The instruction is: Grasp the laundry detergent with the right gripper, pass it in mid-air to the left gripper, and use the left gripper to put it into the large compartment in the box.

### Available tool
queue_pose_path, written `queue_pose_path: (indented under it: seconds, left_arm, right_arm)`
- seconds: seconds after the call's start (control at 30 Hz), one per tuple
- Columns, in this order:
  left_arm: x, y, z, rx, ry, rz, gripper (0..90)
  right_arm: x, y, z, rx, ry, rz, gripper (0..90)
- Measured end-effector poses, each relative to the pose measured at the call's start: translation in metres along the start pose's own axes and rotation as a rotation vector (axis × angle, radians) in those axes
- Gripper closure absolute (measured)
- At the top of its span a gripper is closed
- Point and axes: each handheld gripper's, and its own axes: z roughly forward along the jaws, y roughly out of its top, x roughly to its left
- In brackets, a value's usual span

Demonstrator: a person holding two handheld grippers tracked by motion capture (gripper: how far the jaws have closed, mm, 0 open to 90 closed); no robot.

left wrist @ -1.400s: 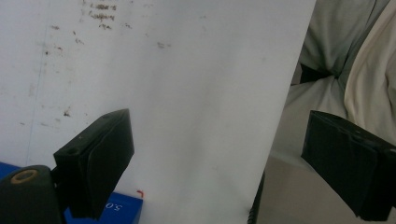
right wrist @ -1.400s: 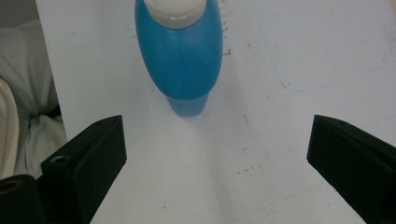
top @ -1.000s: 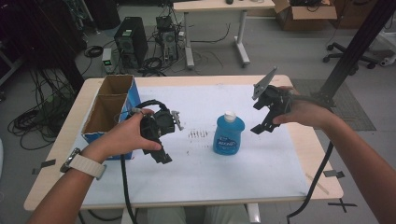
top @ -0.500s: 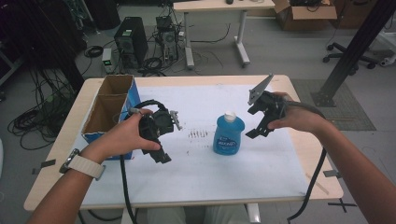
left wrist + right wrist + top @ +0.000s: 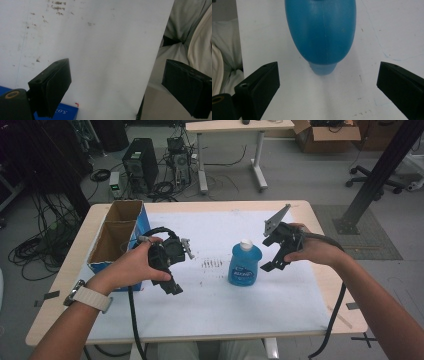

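Right gripper [image 5: 328,82], jaws wide, faces the blue bottle [image 5: 320,32]; high view adds the left gripper [image 5: 172,265], wide too, beside a cardboard box [image 5: 114,237].

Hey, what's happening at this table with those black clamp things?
A person is holding a two-jaw gripper in each hand over a white-covered table. The right gripper is open beside a blue bottle that stands upright mid-table, jaws pointed at it but not touching. The left gripper is open too, holding nothing, near an open cardboard box at the table's left edge.
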Motion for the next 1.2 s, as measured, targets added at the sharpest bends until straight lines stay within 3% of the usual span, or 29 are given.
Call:
queue_pose_path:
  seconds: [0.53,1.2]
  left_arm:
    - [0.001,-0.002,0.002,-0.001,-0.004,-0.005,9.0]
    - [0.003,-0.005,0.004,-0.003,-0.005,-0.011,9.0]
  right_arm:
    - [-0.003,-0.009,0.016,-0.084,0.016,-0.010,4.4]
    - [-0.005,-0.012,0.025,-0.136,0.018,-0.005,3.8]
